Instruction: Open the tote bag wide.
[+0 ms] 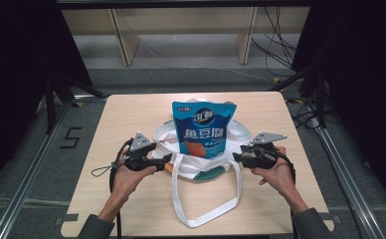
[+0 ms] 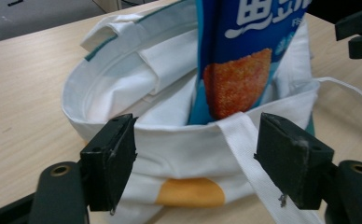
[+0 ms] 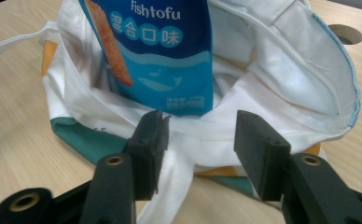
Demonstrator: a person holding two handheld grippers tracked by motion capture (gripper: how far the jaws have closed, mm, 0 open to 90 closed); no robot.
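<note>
On the pale wooden desk [image 1: 131, 199], your blue fish-tofu snack pouch [image 1: 204, 128] already stands upright inside the white cloth tote bag [image 1: 201, 167]. Left claw [image 2: 193, 163] and right claw [image 3: 200, 149] are both spread at its rim, gripping nothing; closing or lifting likely remains.

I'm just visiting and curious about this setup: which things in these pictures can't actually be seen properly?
- Lower part of the blue snack bag: hidden inside the white tote bag in the high view.
- Top of the snack bag: cut off by the upper edge in both gripper views.
- Small print on the snack bag: too small to read in the high view.
- Anything else inside the tote bag: hidden by its cloth walls.
</note>
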